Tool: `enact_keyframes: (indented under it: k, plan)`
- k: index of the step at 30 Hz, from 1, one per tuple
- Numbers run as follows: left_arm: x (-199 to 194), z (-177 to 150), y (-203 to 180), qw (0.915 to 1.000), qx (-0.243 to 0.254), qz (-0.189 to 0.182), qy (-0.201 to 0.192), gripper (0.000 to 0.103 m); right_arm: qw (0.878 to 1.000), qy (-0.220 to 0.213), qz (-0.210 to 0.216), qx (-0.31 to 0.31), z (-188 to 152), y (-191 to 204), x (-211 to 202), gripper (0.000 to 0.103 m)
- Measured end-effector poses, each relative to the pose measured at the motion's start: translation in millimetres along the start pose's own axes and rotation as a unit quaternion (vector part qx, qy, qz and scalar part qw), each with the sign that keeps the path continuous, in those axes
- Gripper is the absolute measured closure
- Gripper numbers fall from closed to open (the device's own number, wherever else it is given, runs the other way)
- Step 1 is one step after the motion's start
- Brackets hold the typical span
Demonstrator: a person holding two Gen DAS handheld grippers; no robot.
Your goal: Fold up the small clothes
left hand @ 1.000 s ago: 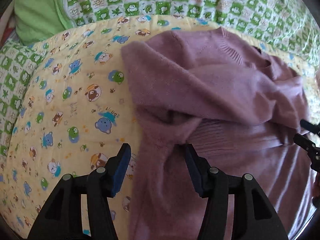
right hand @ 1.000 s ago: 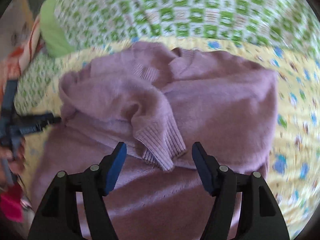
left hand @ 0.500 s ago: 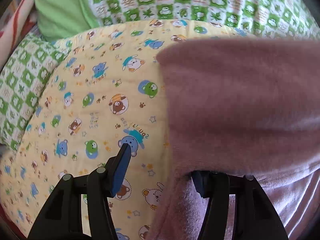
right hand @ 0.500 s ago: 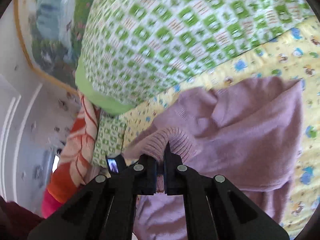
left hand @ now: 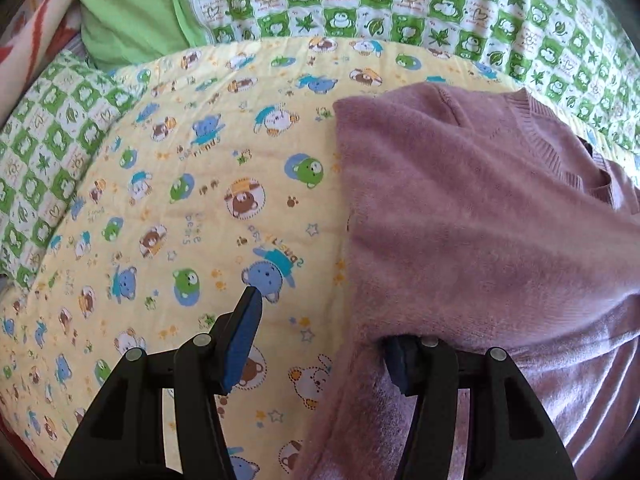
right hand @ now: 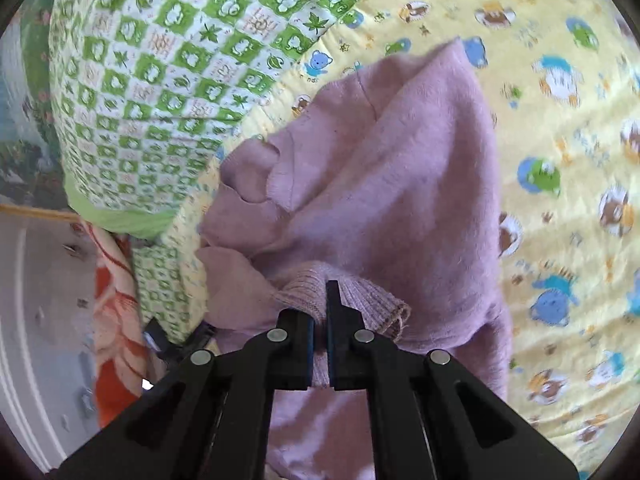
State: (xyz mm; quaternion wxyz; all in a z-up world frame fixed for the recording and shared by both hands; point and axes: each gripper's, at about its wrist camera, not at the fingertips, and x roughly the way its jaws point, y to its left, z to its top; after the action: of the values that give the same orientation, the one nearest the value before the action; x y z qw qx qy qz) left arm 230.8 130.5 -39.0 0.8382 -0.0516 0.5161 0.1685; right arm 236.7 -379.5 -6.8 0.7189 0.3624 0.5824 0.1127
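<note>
A mauve knitted sweater point(left hand: 460, 208) lies on a yellow bear-print quilt point(left hand: 180, 208). My left gripper point(left hand: 324, 320) is open at the sweater's left edge; its left finger is over the quilt and its right finger is hidden under a draped fold of the sweater. My right gripper point(right hand: 320, 304) is shut on the ribbed sleeve cuff point(right hand: 360, 300) and holds it lifted above the sweater body point(right hand: 380, 184). The sleeve stretches from the cuff down across the body.
A green-and-white checked quilt point(left hand: 400, 0) is bunched along the far side, with a plain green pillow point(left hand: 128, 8) at the far left. An orange patterned blanket point(right hand: 116, 292) and a white wall lie beyond the bed's edge in the right wrist view.
My right gripper closed on the sleeve cuff and lifted it, pulling the sleeve across. The sleeve now drapes over my left gripper's right finger. The left gripper stayed open.
</note>
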Motion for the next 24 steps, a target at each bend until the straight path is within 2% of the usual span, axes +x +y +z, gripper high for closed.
enact_keyframes:
  k: [1,4,5,6,8,9,11,13,14,18,19,20,21,22,24]
  plan:
    - [0.6,-0.1,0.1,1.0000,-0.004,-0.002,0.003,0.046,1.000,0.011,-0.018,-0.002,3.7,-3.2,3.2,0.097]
    - [1.0,-0.6,-1.7,1.0000,-0.004,0.001,0.004,0.046,0.996,0.056,-0.004,0.067,13.5,-24.9,22.7,0.097]
    - [1.0,-1.0,-2.4,1.0000,-0.004,0.004,0.005,0.046,0.996,0.055,-0.016,0.073,13.6,-27.4,28.7,0.092]
    - [1.1,-0.6,-2.6,1.0000,-0.004,0.006,0.005,0.046,0.996,0.041,-0.031,0.066,10.8,-29.4,27.6,0.089]
    - [1.8,-0.7,-2.3,0.9999,-0.007,0.005,0.006,0.046,0.998,0.006,-0.054,0.036,3.3,-25.8,21.6,0.075]
    - [2.3,-0.8,-2.1,0.9999,-0.008,0.005,0.008,0.046,0.998,-0.008,-0.061,0.020,-4.5,-22.1,16.5,0.072]
    - [3.0,-1.4,-2.3,0.9999,-0.010,0.005,0.010,0.045,0.997,-0.041,-0.067,-0.008,-18.8,-14.0,9.7,0.056]
    - [4.4,-1.8,-2.3,0.9998,-0.012,0.006,0.012,0.045,0.994,-0.076,-0.077,-0.031,-36.2,-10.1,5.0,0.045]
    - [4.8,-1.6,-2.0,0.9998,-0.013,0.007,0.012,0.045,0.992,-0.086,-0.078,-0.041,-42.3,-9.1,9.7,0.044]
    - [7.0,-1.3,-5.4,0.9998,-0.006,0.014,0.013,0.046,0.986,-0.115,-0.095,-0.080,-61.2,-5.1,28.4,0.044]
    - [7.0,-0.8,-5.7,0.9998,-0.004,0.018,0.013,0.046,0.983,-0.119,-0.101,-0.092,-61.7,-3.0,32.0,0.057]
    - [6.7,-0.2,-5.2,0.9997,-0.004,0.020,0.012,0.046,0.982,-0.118,-0.106,-0.100,-59.2,1.1,35.9,0.090]
    - [6.0,-0.1,-4.4,0.9997,-0.006,0.022,0.011,0.046,0.984,-0.111,-0.102,-0.100,-56.2,4.2,35.3,0.096]
    - [5.3,0.1,-3.2,0.9996,-0.008,0.023,0.010,0.046,0.987,-0.107,-0.082,-0.093,-52.6,6.7,26.8,0.096]
    - [3.8,-0.2,-0.2,0.9995,-0.016,0.025,0.008,0.046,0.989,-0.122,-0.019,-0.083,-50.5,16.9,2.6,0.096]
